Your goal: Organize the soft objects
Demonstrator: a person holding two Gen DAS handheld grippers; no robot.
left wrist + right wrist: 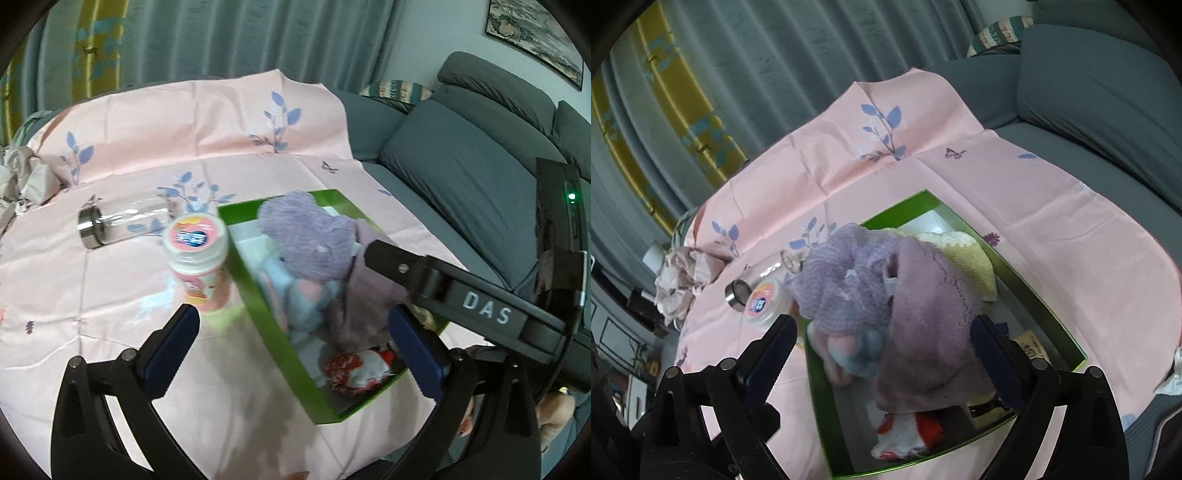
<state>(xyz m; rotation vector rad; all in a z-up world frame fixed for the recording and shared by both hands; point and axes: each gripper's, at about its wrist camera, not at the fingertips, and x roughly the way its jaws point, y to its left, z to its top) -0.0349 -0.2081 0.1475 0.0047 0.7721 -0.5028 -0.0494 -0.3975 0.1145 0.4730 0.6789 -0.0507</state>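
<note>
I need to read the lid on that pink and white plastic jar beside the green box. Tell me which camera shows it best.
The left wrist view: the pink and white plastic jar stands upright in the open, lid and side label both showing, though blurred. In the right wrist view the jar is smaller, with only its lid and upper side showing above the right gripper's finger.

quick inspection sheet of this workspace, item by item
surface: pink floral cloth spread over a grey sofa.
job's things: green box holds a lilac knit, a mauve knit, a cream knit, a pastel soft piece and a red-and-white fabric item.
clutter: pink tub upright beside the box; clear bottle lying on its side; crumpled cloth at the cloth's edge.
grippers: left tool open, nothing held; right tool open, nothing held.
cables: nothing seen.
surroundings: grey-green curtain, framed picture.
</note>
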